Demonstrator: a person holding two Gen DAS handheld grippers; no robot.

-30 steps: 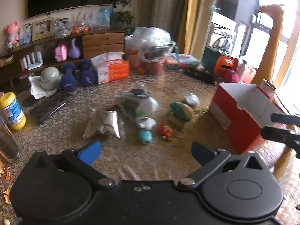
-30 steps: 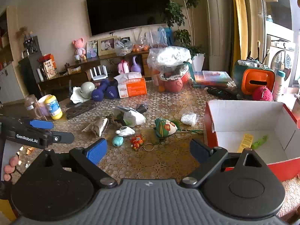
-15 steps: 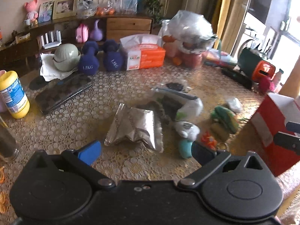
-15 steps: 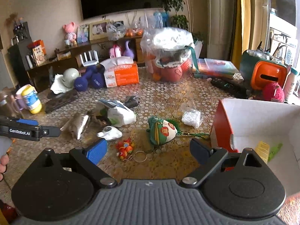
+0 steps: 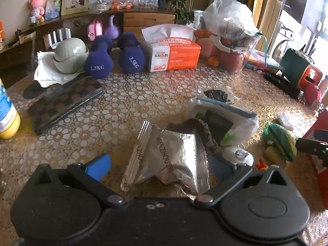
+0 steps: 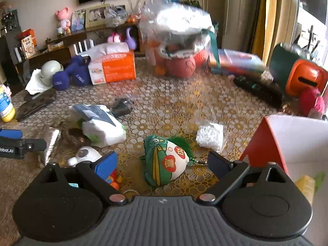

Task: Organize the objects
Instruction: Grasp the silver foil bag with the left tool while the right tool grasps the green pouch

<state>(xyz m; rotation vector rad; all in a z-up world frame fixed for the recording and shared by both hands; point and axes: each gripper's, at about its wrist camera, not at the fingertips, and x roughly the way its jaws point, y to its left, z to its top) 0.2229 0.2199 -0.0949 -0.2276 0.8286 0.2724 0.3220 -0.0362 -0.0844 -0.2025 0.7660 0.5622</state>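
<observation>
Both jaws apart: left gripper (image 5: 160, 165) straddles crinkled silver foil pouch (image 5: 170, 155)

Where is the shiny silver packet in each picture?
Left wrist: the silver packet lies low in the middle, between the open left tool's fingers, not gripped.
Right wrist: only its edge shows at far left, beside the left tool.
Shared landmark: the orange tissue box at the back of the table.
</observation>
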